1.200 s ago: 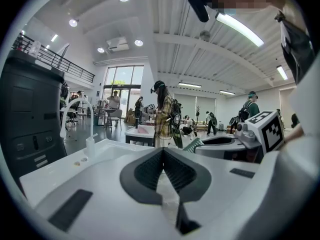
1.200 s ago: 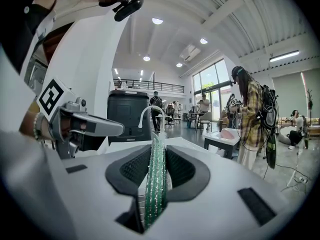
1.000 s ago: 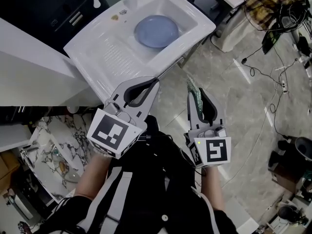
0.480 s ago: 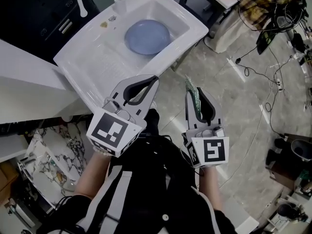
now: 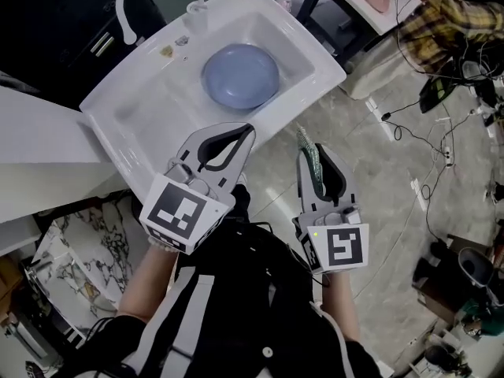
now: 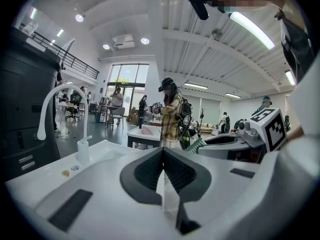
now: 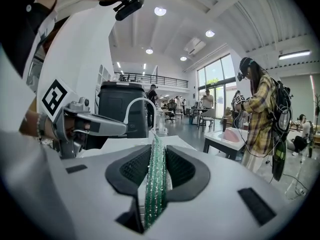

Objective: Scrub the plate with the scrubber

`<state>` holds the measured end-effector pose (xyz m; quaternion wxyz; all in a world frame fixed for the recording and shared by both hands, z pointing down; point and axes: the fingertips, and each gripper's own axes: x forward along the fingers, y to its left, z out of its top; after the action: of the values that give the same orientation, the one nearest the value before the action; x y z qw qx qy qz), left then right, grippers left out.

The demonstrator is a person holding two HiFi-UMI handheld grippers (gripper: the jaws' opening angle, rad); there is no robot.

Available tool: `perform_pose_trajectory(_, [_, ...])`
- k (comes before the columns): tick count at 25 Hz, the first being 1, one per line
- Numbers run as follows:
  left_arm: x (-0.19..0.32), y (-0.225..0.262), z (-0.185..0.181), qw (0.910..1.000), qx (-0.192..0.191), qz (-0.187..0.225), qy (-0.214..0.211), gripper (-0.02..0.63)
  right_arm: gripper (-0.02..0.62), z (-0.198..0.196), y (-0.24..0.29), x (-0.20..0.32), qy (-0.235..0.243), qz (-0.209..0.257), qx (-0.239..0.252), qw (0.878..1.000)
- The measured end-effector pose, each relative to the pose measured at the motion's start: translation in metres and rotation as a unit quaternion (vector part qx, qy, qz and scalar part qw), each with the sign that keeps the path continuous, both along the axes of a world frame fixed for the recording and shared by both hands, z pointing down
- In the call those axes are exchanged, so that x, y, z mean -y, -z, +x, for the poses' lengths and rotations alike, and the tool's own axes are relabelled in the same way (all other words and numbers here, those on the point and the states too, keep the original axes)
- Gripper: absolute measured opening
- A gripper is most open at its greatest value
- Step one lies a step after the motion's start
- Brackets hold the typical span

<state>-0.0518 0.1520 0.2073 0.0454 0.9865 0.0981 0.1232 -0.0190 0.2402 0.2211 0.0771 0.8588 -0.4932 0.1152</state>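
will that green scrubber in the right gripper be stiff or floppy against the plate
Probably soft: the scrubber is squeezed into a thin strip between the jaws of the right gripper. It looks like light, glittery mesh, so it likely bends against the plate rather than scraping hard. Its textured surface should keep it from slipping out.

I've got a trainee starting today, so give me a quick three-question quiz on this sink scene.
1. True or false: the plate lies in the sink.
2. Which gripper holds the scrubber? A left, B right, C neither.
3. Fill in: the left gripper's jaws are ____.
Key: 1 true; 2 B, the right gripper; 3 shut, with nothing between them.
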Motion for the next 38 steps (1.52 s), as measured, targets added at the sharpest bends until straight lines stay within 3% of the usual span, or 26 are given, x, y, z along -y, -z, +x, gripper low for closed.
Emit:
perform_pose_trajectory(6, [0.025,-0.005,0.035,0.9998,0.000,-0.003,0.018,0.000,0.094,0.040,-0.004,0.024,0.012,-0.009,0.006,1.000])
perform_pose_trajectory(12, [0.056,-0.018,0.049,0.9978,0.018,-0.018,0.062,0.000,0.094,0.072,-0.009,0.052,0.028,-0.006,0.015,0.999])
perform_pose_trajectory(24, [0.098,-0.038,0.035,0.9878,0.042,-0.046,0.143,0.000,0.094,0.078,-0.024,0.098,0.094,-0.014,0.027,0.995])
perform_pose_trajectory(30, [0.117,-0.041,0.034,0.9829,0.036,-0.037,0.177,0.000,0.094,0.084,-0.024,0.123,0.134,-0.016,0.028,0.991])
perform_pose_trajectory(38, [0.138,-0.052,0.034,0.9679,0.054,-0.042,0.242,0.000,0.094,0.098,-0.034,0.158,0.198,-0.016,0.037,0.979])
